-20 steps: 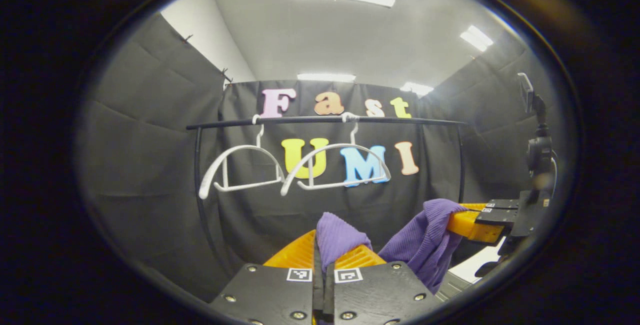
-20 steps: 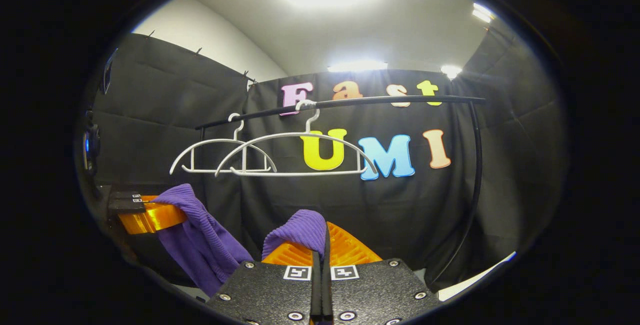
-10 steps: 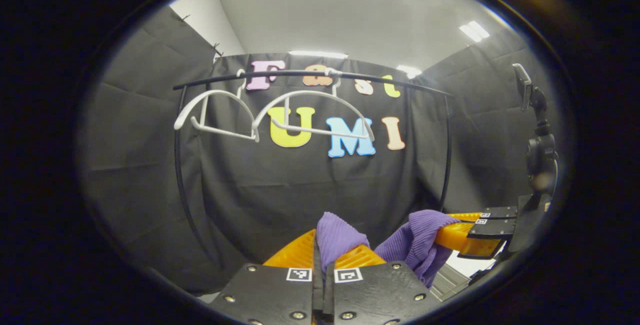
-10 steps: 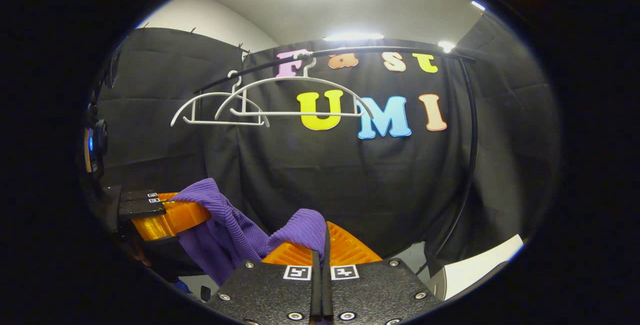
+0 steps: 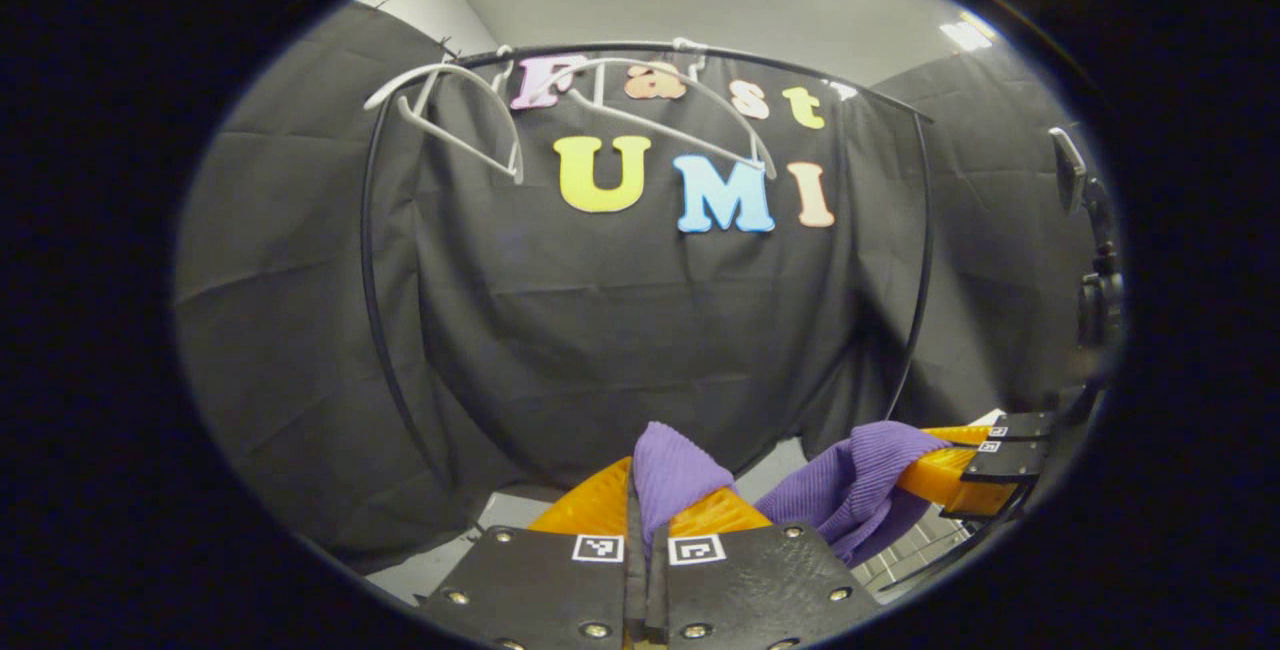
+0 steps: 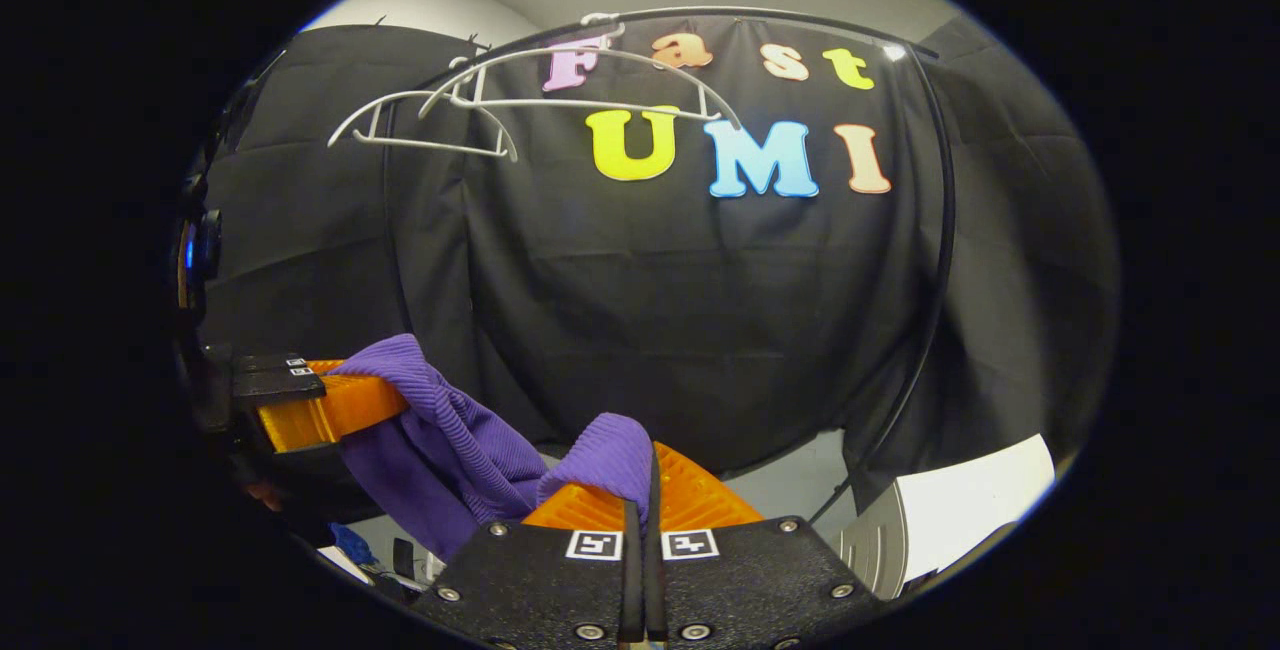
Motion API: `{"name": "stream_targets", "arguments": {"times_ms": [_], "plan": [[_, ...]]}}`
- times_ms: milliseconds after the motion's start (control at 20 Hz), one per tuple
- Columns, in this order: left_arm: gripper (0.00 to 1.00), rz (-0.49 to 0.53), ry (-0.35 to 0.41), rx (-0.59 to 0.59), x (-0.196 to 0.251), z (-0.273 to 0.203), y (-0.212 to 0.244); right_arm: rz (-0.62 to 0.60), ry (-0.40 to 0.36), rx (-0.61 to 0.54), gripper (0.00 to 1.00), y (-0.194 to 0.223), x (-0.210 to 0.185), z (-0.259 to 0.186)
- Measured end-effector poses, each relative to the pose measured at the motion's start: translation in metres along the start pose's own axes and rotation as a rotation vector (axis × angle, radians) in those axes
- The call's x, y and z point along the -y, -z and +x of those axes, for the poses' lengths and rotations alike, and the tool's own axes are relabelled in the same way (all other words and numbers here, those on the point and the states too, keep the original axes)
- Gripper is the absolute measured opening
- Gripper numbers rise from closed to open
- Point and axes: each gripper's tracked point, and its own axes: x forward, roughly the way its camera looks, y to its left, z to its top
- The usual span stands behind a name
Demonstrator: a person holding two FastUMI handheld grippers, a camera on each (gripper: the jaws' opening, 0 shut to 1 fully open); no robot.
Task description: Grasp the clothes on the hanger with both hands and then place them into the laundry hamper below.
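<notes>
A purple ribbed garment (image 5: 850, 475) hangs between my two grippers, well below the rail. My left gripper (image 5: 645, 490) is shut on one bunched end of it, which sticks up between the fingers. My right gripper (image 6: 645, 475) is shut on the other end (image 6: 600, 450). In the left gripper view the right gripper (image 5: 950, 470) shows at the lower right with cloth draped over its fingers. In the right gripper view the left gripper (image 6: 330, 410) shows at the lower left, the garment (image 6: 440, 440) sagging from it. Two bare white hangers (image 5: 470, 105) (image 6: 560, 80) hang on the rail.
A black clothes rail (image 5: 640, 50) with curved side posts (image 6: 940, 230) stands before the black cloth wall. A white object (image 6: 960, 510) lies low at the right in the right gripper view. A dark mounted device (image 5: 1095, 230) stands at the right edge in the left gripper view.
Both grippers have come down with the purple garment: the rail and the bare hangers have risen toward the top of both views, and floor and a white object show below.
</notes>
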Motion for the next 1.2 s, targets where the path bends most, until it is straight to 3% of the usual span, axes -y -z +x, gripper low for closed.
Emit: {"name": "stream_targets", "arguments": {"times_ms": [150, 200, 550, 600, 650, 900, 950, 1150, 1200], "plan": [[0.06, 0.013, -0.014, -0.073, -0.005, 0.0, 0.039, -0.014, -0.002, -0.077, 0.0, 0.032, -0.003, 0.008], [0.01, 0.014, -0.017, -0.099, -0.009, 0.001, 0.055, -0.015, -0.005, -0.101, 0.01, 0.042, -0.005, 0.009], [0.01, 0.02, -0.039, -0.284, -0.019, 0.0, 0.15, -0.049, 0.019, -0.278, 0.05, 0.111, -0.003, 0.017], [0.07, 0.024, -0.044, -0.311, -0.023, 0.0, 0.162, -0.054, 0.023, -0.302, 0.05, 0.117, 0.0, 0.018], [0.02, 0.029, -0.048, -0.334, -0.026, 0.002, 0.172, -0.058, 0.027, -0.325, 0.06, 0.125, 0.0, 0.019], [0.07, 0.026, -0.06, -0.395, -0.03, -0.003, 0.206, -0.106, 0.033, -0.415, 0.16, 0.153, 0.001, 0.017], [0.11, 0.03, -0.069, -0.393, -0.033, -0.005, 0.208, -0.123, 0.033, -0.426, 0.23, 0.159, -0.001, 0.012], [0.72, 0.054, -0.089, -0.361, -0.04, -0.021, 0.197, -0.109, 0.029, -0.433, 0.84, 0.168, -0.005, -0.001], [0.87, 0.058, -0.095, -0.35, -0.043, -0.025, 0.193, -0.102, 0.03, -0.423, 0.92, 0.163, -0.005, -0.003]]}}
